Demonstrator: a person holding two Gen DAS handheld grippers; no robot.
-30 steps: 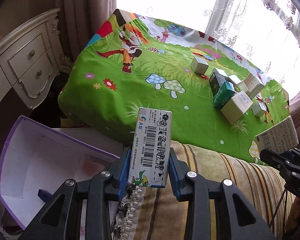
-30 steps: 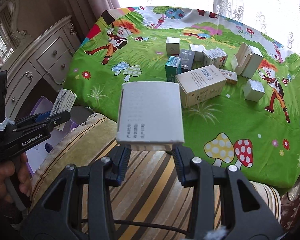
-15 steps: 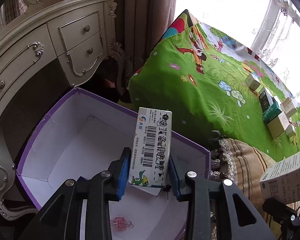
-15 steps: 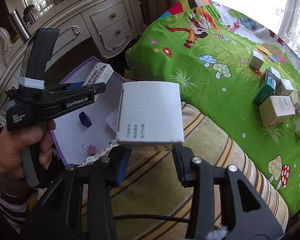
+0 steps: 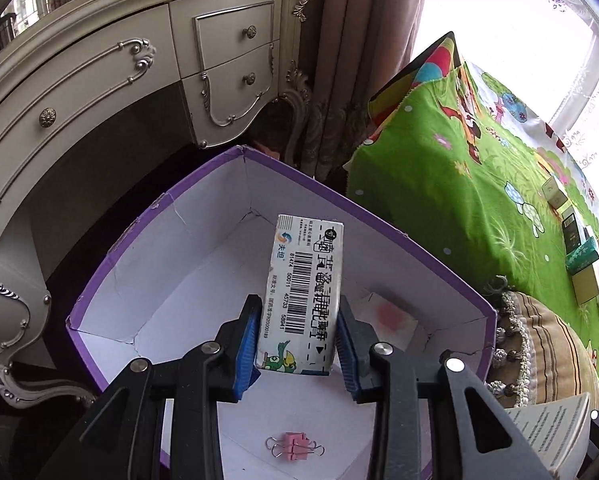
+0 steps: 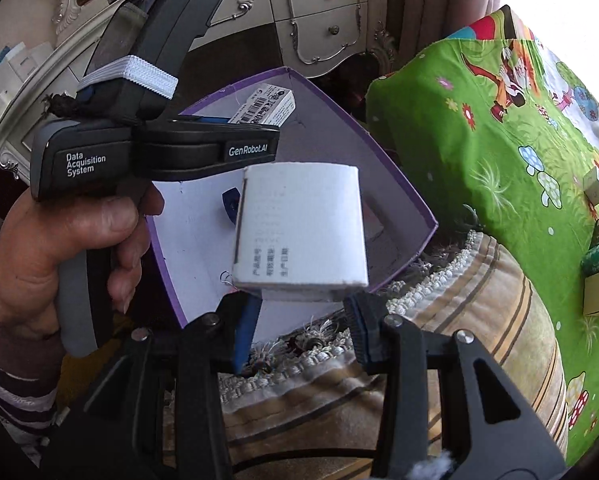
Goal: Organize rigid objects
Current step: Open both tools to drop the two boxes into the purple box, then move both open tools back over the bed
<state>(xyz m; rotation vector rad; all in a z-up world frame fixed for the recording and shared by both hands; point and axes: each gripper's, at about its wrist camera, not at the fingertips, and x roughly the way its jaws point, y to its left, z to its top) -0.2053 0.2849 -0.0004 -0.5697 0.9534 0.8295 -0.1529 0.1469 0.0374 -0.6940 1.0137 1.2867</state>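
My left gripper (image 5: 297, 344) is shut on a narrow white barcode box (image 5: 305, 292) and holds it over the inside of a purple-edged white cardboard box (image 5: 155, 204). The right wrist view shows the same barcode box (image 6: 265, 108) and the left gripper's body above the purple box (image 6: 403, 184). My right gripper (image 6: 299, 328) is shut on a wider white carton (image 6: 303, 228), which hangs over the purple box's near corner beside a striped cushion (image 6: 451, 320). Several small boxes (image 5: 583, 256) stand on the green cartoon cloth (image 5: 459, 200).
A pink binder clip (image 5: 295, 446) and a small blue item (image 6: 230, 204) lie in the purple box. An ornate cream dresser (image 5: 119, 80) stands behind it, with curtains (image 5: 351, 40) to its right. A person's hand (image 6: 59, 248) grips the left tool.
Both grippers have swung left from the green cloth and cushion to the purple box, each still holding its carton. The left barcode box now hangs above the box's interior.
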